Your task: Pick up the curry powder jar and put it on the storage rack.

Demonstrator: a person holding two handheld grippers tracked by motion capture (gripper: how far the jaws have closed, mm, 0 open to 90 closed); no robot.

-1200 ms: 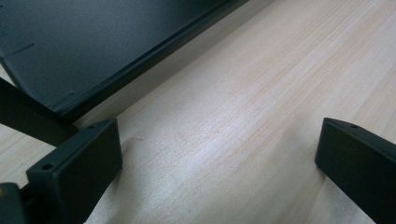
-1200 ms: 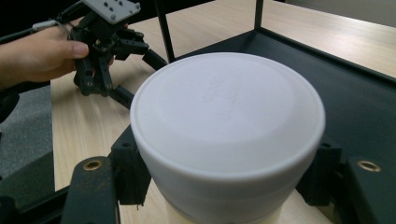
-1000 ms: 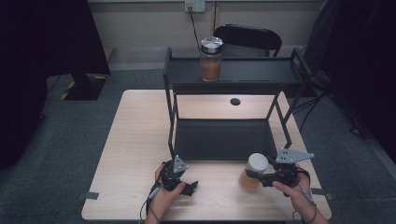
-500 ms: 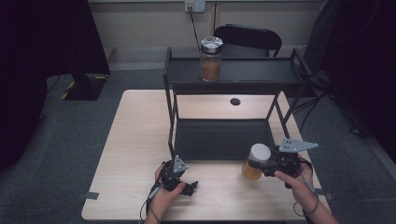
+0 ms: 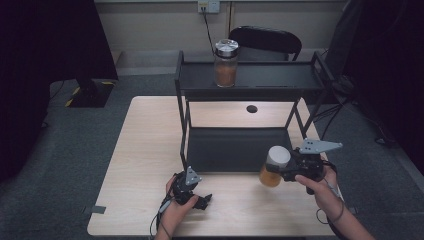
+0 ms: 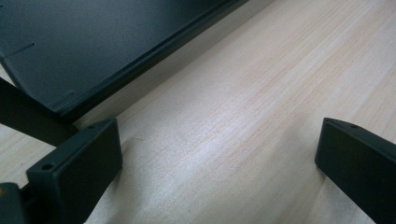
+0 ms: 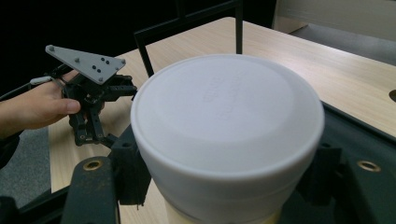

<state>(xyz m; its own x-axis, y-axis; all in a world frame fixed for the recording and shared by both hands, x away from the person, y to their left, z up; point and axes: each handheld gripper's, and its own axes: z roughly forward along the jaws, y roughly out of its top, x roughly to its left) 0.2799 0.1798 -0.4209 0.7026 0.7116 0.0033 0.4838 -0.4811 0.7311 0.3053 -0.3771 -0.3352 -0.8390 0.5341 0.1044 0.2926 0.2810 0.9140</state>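
Note:
My right gripper (image 5: 283, 170) is shut on a jar with a white lid (image 5: 278, 156) and amber contents (image 5: 269, 178), held above the table in front of the black rack's lower shelf (image 5: 235, 150). The right gripper view looks down on that white lid (image 7: 226, 116) between the jaws. My left gripper (image 5: 199, 200) rests low on the wooden table (image 5: 150, 140) near the front edge, open with nothing between its fingers (image 6: 79, 163). A second jar with a metal lid (image 5: 226, 63) stands on the rack's top shelf (image 5: 270, 75).
The black two-level rack takes the table's middle and back, its legs (image 5: 184, 125) standing left and right. A round hole (image 5: 252, 108) sits in the tabletop behind the rack. A dark chair (image 5: 267, 42) stands behind the table. The left gripper (image 7: 95, 100) also shows in the right gripper view.
My right gripper has lifted the white-lidded jar off the table and carried it up and toward the rack. The left gripper has stayed in place.

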